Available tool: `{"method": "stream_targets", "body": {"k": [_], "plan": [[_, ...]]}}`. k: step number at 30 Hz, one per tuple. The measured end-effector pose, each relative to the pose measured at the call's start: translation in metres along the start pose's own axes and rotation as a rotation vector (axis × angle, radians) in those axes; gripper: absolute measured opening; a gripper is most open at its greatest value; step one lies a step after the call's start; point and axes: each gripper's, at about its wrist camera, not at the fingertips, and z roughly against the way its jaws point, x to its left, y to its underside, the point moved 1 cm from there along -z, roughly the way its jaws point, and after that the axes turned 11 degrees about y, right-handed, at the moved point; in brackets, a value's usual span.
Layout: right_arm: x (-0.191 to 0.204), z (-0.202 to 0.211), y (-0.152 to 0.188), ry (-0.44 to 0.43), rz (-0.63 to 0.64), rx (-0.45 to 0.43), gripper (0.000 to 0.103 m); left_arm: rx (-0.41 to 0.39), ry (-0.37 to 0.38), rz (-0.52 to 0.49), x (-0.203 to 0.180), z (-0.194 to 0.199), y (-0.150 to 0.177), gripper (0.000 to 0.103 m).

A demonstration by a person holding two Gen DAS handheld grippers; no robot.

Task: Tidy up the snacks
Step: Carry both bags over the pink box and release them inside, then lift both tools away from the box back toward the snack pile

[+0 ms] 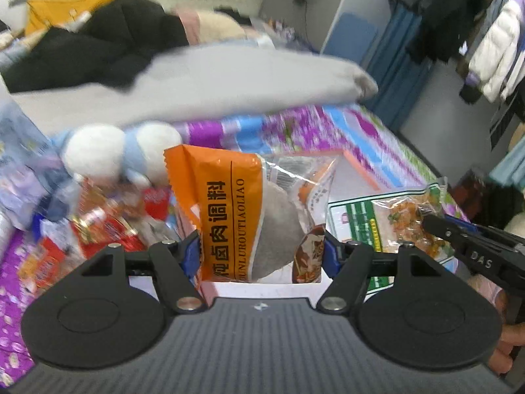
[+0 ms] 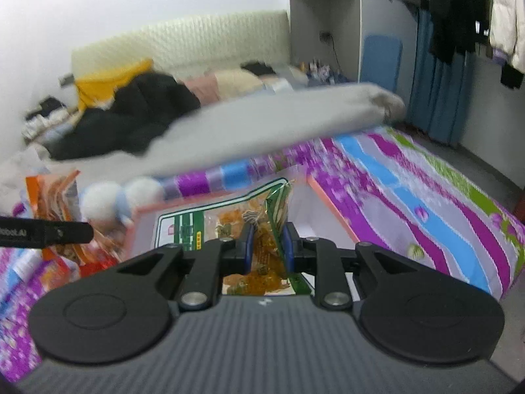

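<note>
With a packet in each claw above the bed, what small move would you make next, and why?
Probably lower both packets into the white box with the orange rim. The left claw grips the orange seasoning packet, the right claw pinches the green-edged snack bag, and both hang just over the box.

two close wrist views, bed (image 1: 344, 124) shared

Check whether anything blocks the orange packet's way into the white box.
Nothing visible does. The left gripper holds the orange packet just over the white box; the green packet in the right gripper hangs beside it.
</note>
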Motion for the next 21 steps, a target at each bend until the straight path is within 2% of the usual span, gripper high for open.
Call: {"method": "stream_targets", "body": {"k": [2,7,13,14,16,17,18,20,21], "plan": [[-0.003,-0.016,0.009,0.007,-0.002,0.046,0.022,0.053,0.022,0.017,0.002,-0.019,0.003,0.073],[-0.005,-0.043,0.032,0.014,0.019,0.126,0.022,0.141,0.002,0.002,0.012,-0.056,0.008,0.073],[-0.009,-0.056,0.05,0.024,0.005,0.179,0.023,0.182,-0.004,-0.005,0.014,-0.074,0.022,0.073],[-0.01,-0.057,0.051,0.022,0.005,0.18,0.023,0.181,-0.002,-0.01,0.013,-0.074,0.023,0.075],[-0.011,-0.059,0.052,0.03,0.002,0.188,0.023,0.186,0.004,-0.008,0.014,-0.074,0.022,0.085],[-0.013,-0.061,0.052,0.032,-0.001,0.195,0.03,0.185,0.006,-0.002,0.015,-0.073,0.021,0.088],[-0.013,-0.06,0.051,0.028,-0.005,0.194,0.048,0.18,0.006,0.002,0.015,-0.071,0.021,0.089],[-0.015,-0.057,0.05,0.018,-0.009,0.172,0.058,0.174,0.001,0.028,0.016,-0.065,0.019,0.089],[-0.015,-0.056,0.049,0.018,-0.012,0.17,0.056,0.169,0.01,0.047,0.016,-0.062,0.018,0.089]]}}
